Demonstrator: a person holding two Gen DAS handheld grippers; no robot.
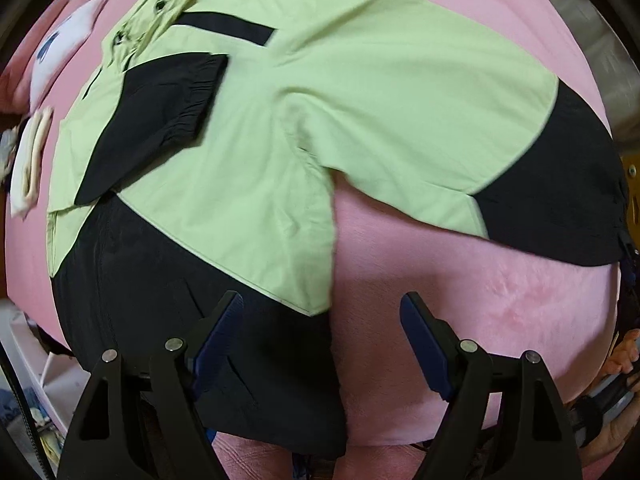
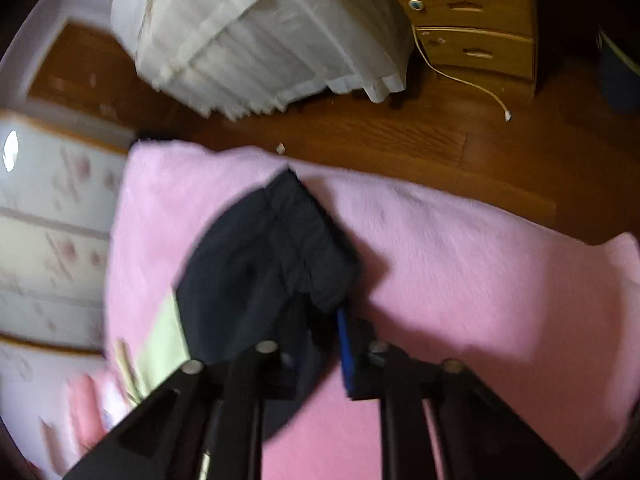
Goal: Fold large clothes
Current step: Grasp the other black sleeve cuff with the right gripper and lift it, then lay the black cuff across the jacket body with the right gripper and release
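A light green and black jacket (image 1: 320, 100) lies spread on a pink blanket (image 1: 480, 300). One sleeve is folded across its body, with the black cuff (image 1: 160, 128) on the green cloth. The other sleeve (image 1: 560, 192) stretches out to the right. My left gripper (image 1: 320, 304) hangs open above the edge of the black hem, holding nothing. In the right wrist view my right gripper (image 2: 328, 312) is shut on the black sleeve end (image 2: 272, 256), which bunches up over the blanket (image 2: 480, 260). One blue pad (image 2: 346, 352) shows; the other finger is hidden by cloth.
Folded pale clothes (image 1: 32, 160) lie at the blanket's left edge. Past the blanket are a wooden floor (image 2: 400, 136), a wooden drawer chest (image 2: 472, 20), a loose cable (image 2: 460, 76) and a heap of white fabric (image 2: 260, 32). A white flowered panel (image 2: 52, 220) stands to the left.
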